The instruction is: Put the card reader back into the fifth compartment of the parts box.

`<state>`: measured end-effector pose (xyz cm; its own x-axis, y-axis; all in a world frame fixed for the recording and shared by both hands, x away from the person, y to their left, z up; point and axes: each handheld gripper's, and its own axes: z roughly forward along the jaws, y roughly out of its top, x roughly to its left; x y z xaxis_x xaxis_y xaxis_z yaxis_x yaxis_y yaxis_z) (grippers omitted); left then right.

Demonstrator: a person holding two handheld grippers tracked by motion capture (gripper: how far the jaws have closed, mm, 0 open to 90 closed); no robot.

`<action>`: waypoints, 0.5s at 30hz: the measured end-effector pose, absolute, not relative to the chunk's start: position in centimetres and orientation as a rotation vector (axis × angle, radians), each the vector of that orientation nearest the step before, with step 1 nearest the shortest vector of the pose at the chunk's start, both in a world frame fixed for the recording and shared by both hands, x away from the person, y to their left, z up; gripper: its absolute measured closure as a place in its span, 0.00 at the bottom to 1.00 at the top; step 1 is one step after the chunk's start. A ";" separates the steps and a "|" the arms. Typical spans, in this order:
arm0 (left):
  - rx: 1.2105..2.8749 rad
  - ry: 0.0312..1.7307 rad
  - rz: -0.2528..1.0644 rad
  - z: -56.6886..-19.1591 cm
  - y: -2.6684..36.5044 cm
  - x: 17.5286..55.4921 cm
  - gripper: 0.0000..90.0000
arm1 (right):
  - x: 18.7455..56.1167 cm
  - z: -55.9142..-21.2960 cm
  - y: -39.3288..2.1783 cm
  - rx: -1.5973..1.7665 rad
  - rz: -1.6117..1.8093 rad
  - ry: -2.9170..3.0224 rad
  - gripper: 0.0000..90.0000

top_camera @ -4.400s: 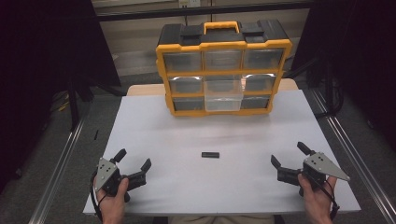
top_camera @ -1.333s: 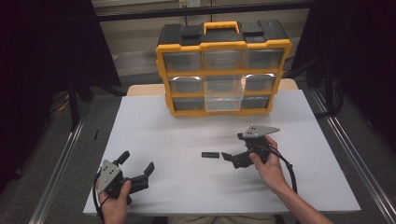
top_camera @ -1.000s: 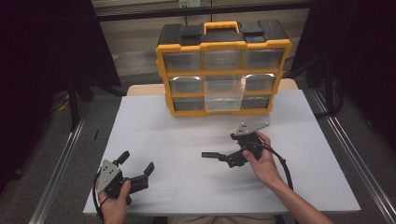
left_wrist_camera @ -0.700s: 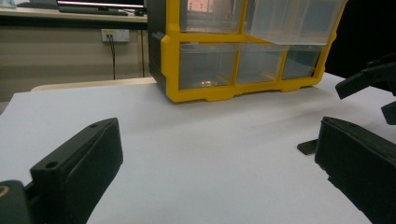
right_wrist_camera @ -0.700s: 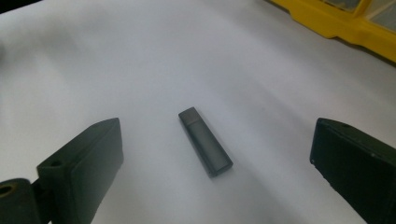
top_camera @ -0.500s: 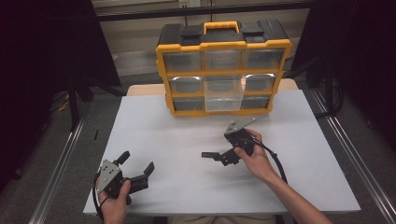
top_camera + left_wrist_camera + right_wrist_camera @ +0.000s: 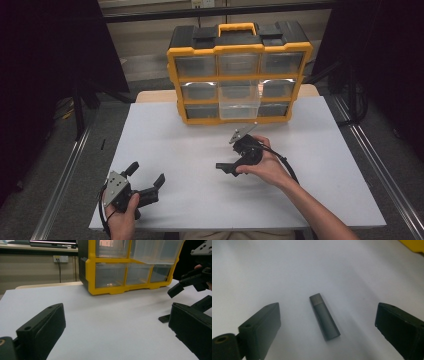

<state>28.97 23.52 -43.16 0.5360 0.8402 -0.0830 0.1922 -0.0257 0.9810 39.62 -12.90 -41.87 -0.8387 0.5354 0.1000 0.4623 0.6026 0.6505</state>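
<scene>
A small dark grey stick [image 7: 324,316] lies flat on the white table [image 7: 190,145], near its middle. My right gripper [image 7: 234,161] hovers just above it, open, with one jaw on each side of the stick and neither touching it in the right gripper view. The left gripper view shows the same stick [image 7: 165,318] low on the table beneath the right gripper [image 7: 195,280]. My left gripper [image 7: 146,175] rests near the front left of the table, open and holding nothing.
A yellow and black drawer organizer [image 7: 239,75] with clear drawers stands at the back of the table. Its centre drawer [image 7: 239,100] is pulled out a little. Metal rails run along the floor on both sides.
My right gripper has travelled from the front right of the table leftward to the stick and now straddles it. The left gripper and the stick have stayed put.
</scene>
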 end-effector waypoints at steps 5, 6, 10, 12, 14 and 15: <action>1.544 0.916 0.659 -43.2 23.6 29.0 0.01 | 40.2 -42.0 -12.3 0.819 0.991 2.804 0.11; 1.544 0.916 0.657 -43.2 23.6 29.0 0.01 | 40.4 -42.0 -12.2 0.813 0.974 2.825 0.13; 1.542 0.916 0.656 -43.2 23.6 29.0 0.01 | 40.9 -42.2 -11.9 0.801 0.900 2.865 0.17; 1.545 0.916 0.655 -43.2 23.6 29.0 0.01 | 41.2 -42.3 -11.8 0.790 0.873 2.880 0.21; 1.549 0.915 0.652 -43.2 23.5 29.0 0.01 | 41.5 -42.3 -11.6 0.778 0.839 2.901 0.23; 1.548 0.915 0.653 -43.2 23.5 29.0 0.01 | 41.7 -42.3 -11.6 0.776 0.819 2.908 0.24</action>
<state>29.04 23.53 -43.23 0.5390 0.8383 -0.0820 0.1958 -0.0301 0.9802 41.66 -11.59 -42.28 -0.8760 0.4696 0.1094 0.4578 0.7385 0.4950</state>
